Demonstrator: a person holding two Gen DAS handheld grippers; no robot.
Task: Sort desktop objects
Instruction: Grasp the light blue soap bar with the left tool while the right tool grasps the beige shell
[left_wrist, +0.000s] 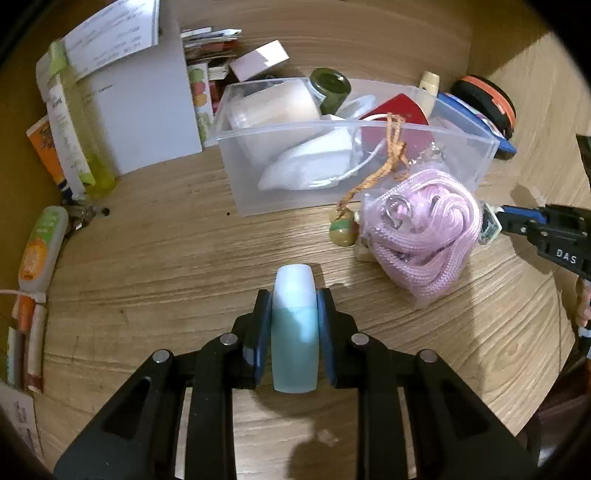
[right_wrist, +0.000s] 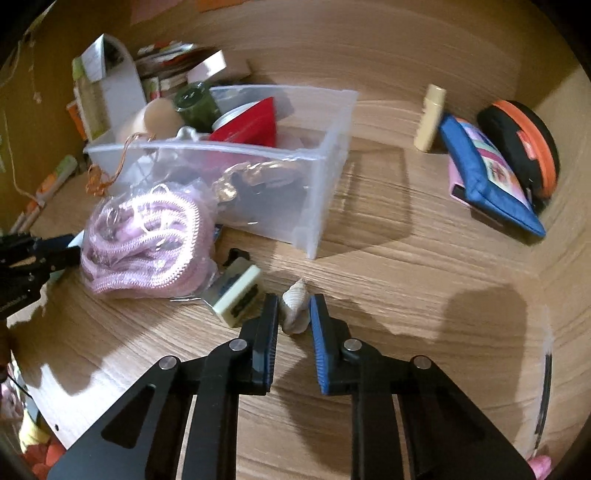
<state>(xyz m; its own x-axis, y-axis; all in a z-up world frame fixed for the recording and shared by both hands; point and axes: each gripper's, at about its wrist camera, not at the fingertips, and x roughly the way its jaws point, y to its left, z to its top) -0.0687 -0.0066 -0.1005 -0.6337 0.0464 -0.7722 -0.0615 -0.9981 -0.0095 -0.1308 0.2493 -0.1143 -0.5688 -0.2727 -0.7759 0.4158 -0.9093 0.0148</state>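
Observation:
My left gripper (left_wrist: 294, 295) is shut on a small pale blue-green bottle (left_wrist: 294, 332) with a white cap, held above the wooden desk. A clear plastic bin (left_wrist: 369, 173) stands ahead of it, holding a white pouch, a red box and a green jar. A bag of pink cord (left_wrist: 424, 232) lies right of the bin's front. My right gripper (right_wrist: 294, 306) is closed around a small seashell (right_wrist: 295, 310) on the desk, next to a cream stamp block (right_wrist: 236, 295) and the pink cord bag (right_wrist: 147, 243). The bin also shows in the right wrist view (right_wrist: 325, 192).
Books and a white box (left_wrist: 144, 110) stand at the back left, with tubes (left_wrist: 40, 247) along the left edge. A cream bottle (right_wrist: 430, 118), a blue pouch (right_wrist: 487, 173) and a black-orange round case (right_wrist: 524, 147) lie at the back right. A bead on an orange string (left_wrist: 341, 230) lies by the bin.

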